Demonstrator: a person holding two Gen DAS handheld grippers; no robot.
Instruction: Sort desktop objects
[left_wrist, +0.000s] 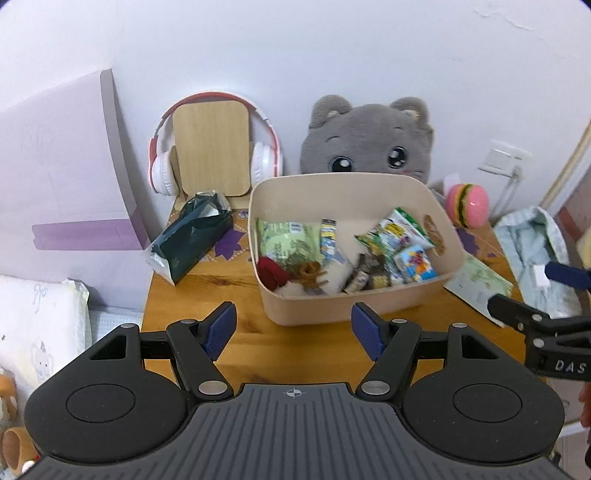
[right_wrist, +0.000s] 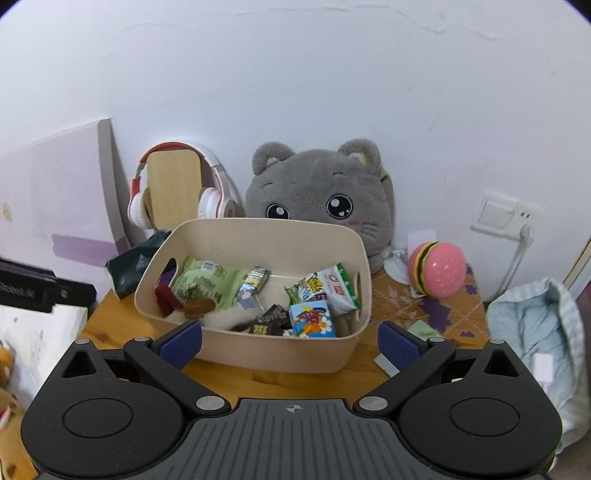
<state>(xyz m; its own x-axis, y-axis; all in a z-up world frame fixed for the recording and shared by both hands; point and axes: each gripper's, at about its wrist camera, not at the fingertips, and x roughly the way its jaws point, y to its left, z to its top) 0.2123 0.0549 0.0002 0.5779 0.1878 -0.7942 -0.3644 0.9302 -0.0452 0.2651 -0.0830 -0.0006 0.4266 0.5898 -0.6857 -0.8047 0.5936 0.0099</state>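
Observation:
A beige bin (left_wrist: 354, 306) stands in the middle of the wooden table (left_wrist: 192, 302), holding several snack packets, among them a green one (left_wrist: 284, 240) and a blue one (left_wrist: 413, 264). My left gripper (left_wrist: 293, 328) hovers in front of the bin's near wall, open, with nothing between its blue pads. My right gripper (right_wrist: 291, 341) is also open and empty, just short of the bin (right_wrist: 277, 350). In the left wrist view the right gripper (left_wrist: 532, 293) enters from the right edge over a green leaflet (left_wrist: 480, 284). A dark green pouch (left_wrist: 192, 240) lies left of the bin.
Red-and-white headphones (left_wrist: 162, 173) hang on a wooden stand, and a grey cat plush (left_wrist: 369, 140) leans on the wall behind the bin. A pink burger toy (right_wrist: 437, 269) sits at the back right. Light blue cloth (right_wrist: 532, 332) lies at the right, a purple-white box (left_wrist: 66, 184) at the left.

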